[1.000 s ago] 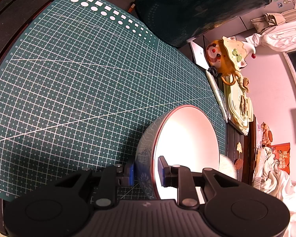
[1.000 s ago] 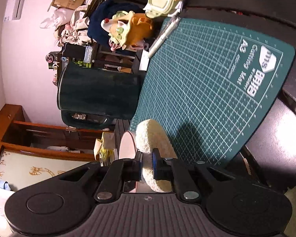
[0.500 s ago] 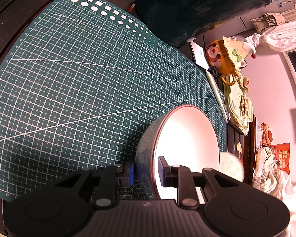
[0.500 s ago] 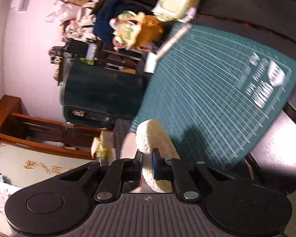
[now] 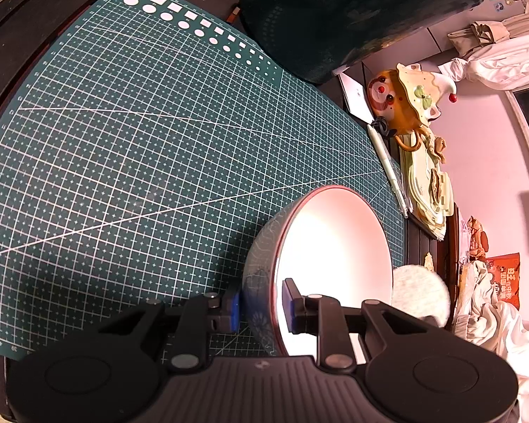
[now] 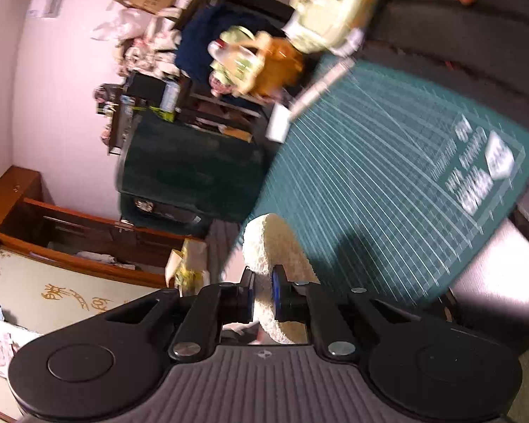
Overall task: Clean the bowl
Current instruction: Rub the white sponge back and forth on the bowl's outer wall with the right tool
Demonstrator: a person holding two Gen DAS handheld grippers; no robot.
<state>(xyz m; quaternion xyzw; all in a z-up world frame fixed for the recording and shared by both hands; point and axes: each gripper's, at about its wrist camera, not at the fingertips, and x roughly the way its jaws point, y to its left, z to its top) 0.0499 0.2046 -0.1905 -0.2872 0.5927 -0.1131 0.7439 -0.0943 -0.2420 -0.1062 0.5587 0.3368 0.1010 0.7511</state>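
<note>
1. The left gripper [image 5: 261,308] points steeply down at the cutting mat [image 5: 141,141], jaws pinching the rim of the bowl [image 5: 331,246], one pad outside the patterned wall, one inside the white interior.
2. The bowl is tipped on its side near the mat's right edge, its opening facing right.
3. The right gripper [image 6: 263,290] is rolled sideways, jaws pressed on a round cream sponge [image 6: 275,246]; in the left wrist view the sponge [image 5: 419,289] sits just beside the bowl's rim.
4. A dark green container [image 5: 335,10] stands at the mat's far edge; a pen [image 5: 388,165] and a clown figurine [image 5: 405,98] lie beyond its right edge.
5. White lettering at the mat's corner [image 6: 483,176] is too blurred to read.
</note>
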